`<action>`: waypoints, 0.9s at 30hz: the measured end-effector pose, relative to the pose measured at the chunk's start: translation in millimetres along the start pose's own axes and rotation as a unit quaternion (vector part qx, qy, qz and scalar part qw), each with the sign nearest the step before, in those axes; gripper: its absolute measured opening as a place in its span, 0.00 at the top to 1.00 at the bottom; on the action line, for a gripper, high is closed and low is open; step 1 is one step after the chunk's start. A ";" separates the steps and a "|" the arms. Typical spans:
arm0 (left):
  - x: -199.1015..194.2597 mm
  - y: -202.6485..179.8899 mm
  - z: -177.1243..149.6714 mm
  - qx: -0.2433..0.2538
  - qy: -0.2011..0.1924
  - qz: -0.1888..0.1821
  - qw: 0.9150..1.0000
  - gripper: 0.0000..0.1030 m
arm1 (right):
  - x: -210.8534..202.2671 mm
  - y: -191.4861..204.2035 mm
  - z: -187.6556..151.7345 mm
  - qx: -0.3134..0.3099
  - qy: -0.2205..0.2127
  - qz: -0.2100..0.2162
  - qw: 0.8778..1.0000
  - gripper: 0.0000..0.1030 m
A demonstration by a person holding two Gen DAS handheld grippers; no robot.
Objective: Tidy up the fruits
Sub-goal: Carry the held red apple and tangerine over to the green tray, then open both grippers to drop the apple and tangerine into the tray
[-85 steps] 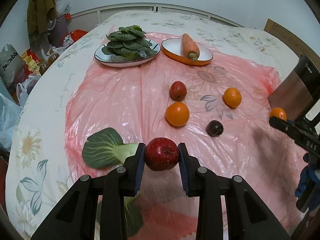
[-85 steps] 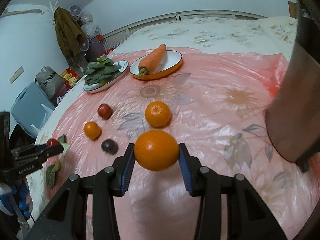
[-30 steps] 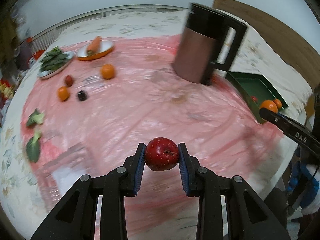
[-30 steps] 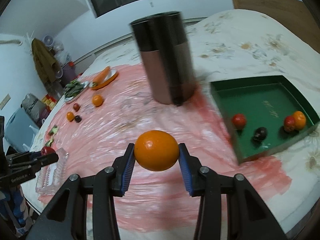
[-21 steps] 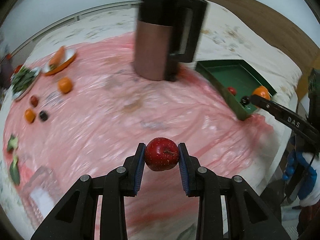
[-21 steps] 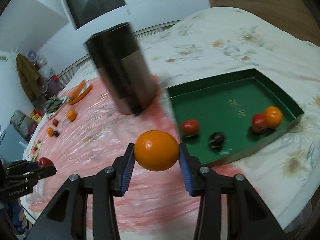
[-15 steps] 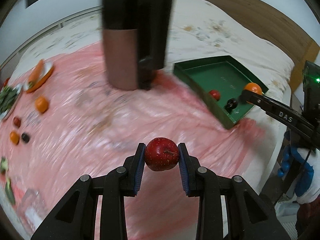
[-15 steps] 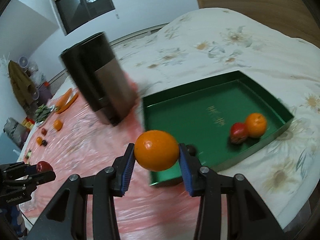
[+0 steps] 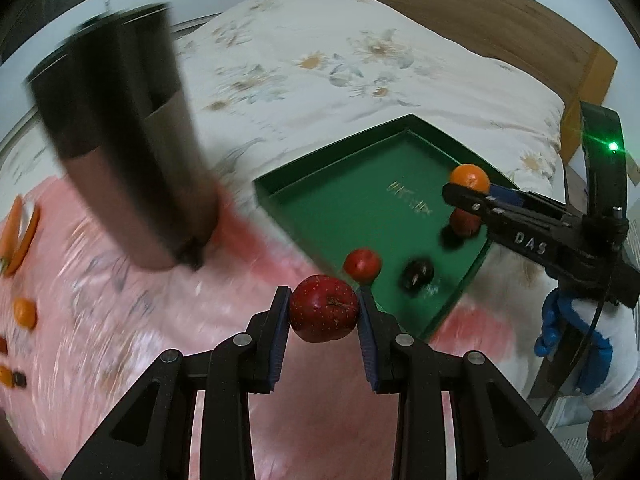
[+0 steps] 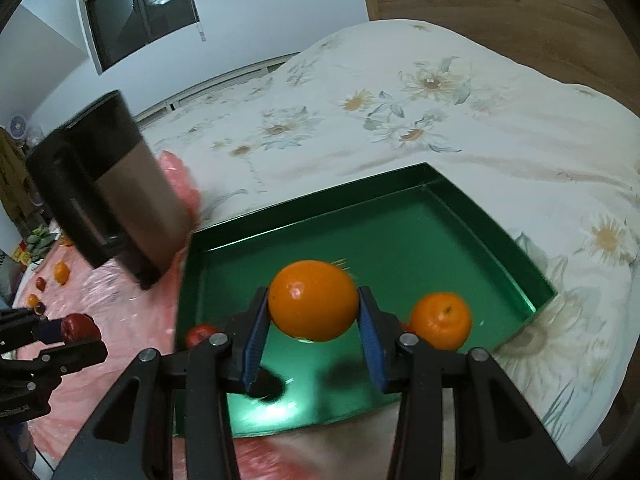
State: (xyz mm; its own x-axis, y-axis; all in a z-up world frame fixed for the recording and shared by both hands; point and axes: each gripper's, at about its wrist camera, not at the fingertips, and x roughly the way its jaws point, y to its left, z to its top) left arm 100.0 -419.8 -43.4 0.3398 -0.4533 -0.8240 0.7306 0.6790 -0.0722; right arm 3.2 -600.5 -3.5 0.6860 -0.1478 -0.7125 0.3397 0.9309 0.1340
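My left gripper [image 9: 323, 309] is shut on a red apple [image 9: 323, 308], held above the pink sheet just short of the green tray [image 9: 352, 204]. My right gripper [image 10: 313, 310] is shut on an orange [image 10: 313, 300] and holds it over the green tray [image 10: 400, 232]. In the tray lie a small orange [image 10: 440, 320], a red fruit [image 9: 362, 265], a dark plum [image 9: 418, 274] and another red fruit [image 9: 464, 222]. The right gripper with its orange shows in the left wrist view [image 9: 469, 178]; the left gripper with the apple shows in the right wrist view [image 10: 78, 327].
A tall black and copper jug [image 9: 120, 136] stands on the pink sheet [image 9: 120, 300] left of the tray. Far left lie more oranges [image 9: 24, 312], small fruits and a carrot plate [image 9: 20, 236]. The floral bedspread [image 10: 420, 120] lies behind, with a wooden headboard [image 10: 520, 16].
Both grippers have swung right with their fruits, from the fruit pile past the jug to the green tray. The right gripper's orange is now over the tray.
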 end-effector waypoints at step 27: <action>112.7 -34.1 41.7 0.006 0.059 0.005 0.998 0.73 | 73.1 -26.0 14.0 -0.046 0.049 -0.048 0.997 0.60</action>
State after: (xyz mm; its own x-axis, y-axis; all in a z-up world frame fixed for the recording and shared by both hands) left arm 138.1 -518.1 -110.3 0.2752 -0.3752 -0.8851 0.7344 0.6762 -0.0583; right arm 53.6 -640.2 -49.4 0.5850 -0.2079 -0.7840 0.3376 0.9413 0.0023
